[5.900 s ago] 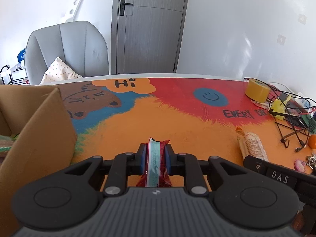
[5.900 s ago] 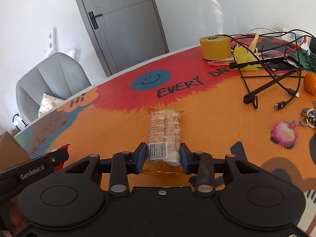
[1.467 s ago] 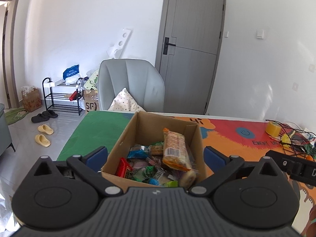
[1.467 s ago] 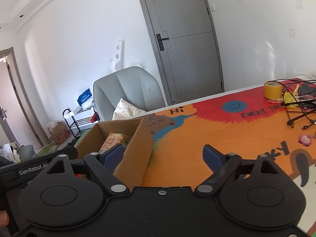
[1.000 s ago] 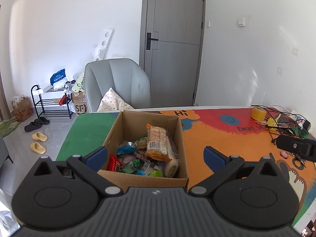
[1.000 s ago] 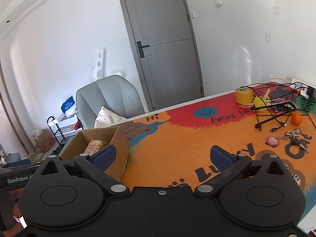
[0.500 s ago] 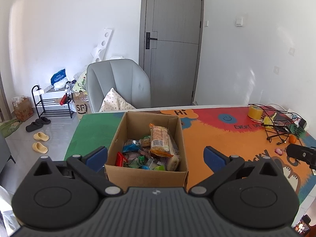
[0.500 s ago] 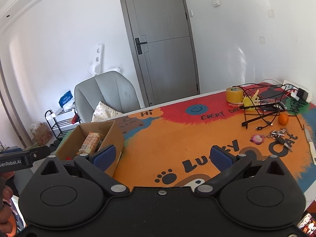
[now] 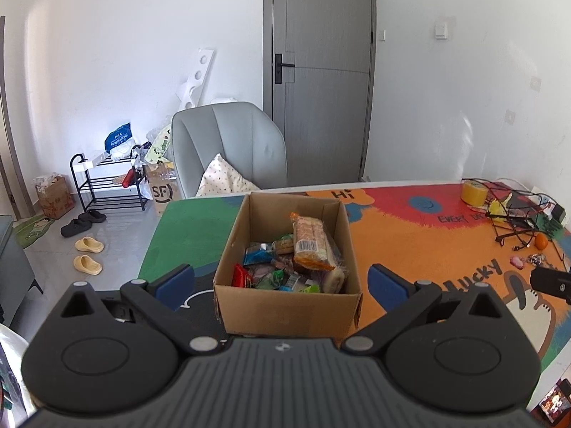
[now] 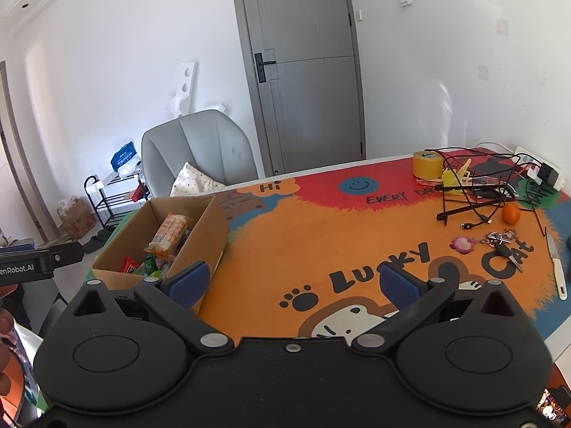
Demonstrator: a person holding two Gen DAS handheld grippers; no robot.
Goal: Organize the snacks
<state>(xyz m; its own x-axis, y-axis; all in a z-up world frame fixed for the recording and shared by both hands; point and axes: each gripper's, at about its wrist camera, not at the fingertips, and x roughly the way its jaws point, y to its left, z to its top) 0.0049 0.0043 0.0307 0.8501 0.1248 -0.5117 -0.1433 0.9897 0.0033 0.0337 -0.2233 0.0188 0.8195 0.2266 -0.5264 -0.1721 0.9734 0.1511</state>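
Both tongs are spread wide and carry nothing: the left tongs (image 9: 281, 281) frame the cardboard box (image 9: 285, 306) from the near side, while the right tongs (image 10: 292, 281) hang over the orange mat (image 10: 303, 235) that covers the counter (image 9: 185, 228). One box stands on the counter, at the left part of the mat, and the snacks lie inside it — a long cracker pack (image 9: 309, 242) with a barcode on top, one red wrapper (image 9: 239, 275) at the near left corner, one blue packet (image 9: 257, 254), and a heap of green and other wrappers too mixed to count. The mat reads "LUCKY CAT", with "EVERY DA…" and "Hi" farther off, beside one blue smiley (image 10: 358, 184). To the right lie one tangerine (image 10: 510, 213), one bunch of keys (image 10: 503, 240), one pink charm (image 10: 463, 243), one white knife (image 10: 557, 271) and one tape roll (image 10: 427, 164). Beyond the counter stand one grey chair (image 9: 228, 142) and a carton marked "SF" (image 9: 161, 189); farthest is one grey door (image 9: 319, 71).
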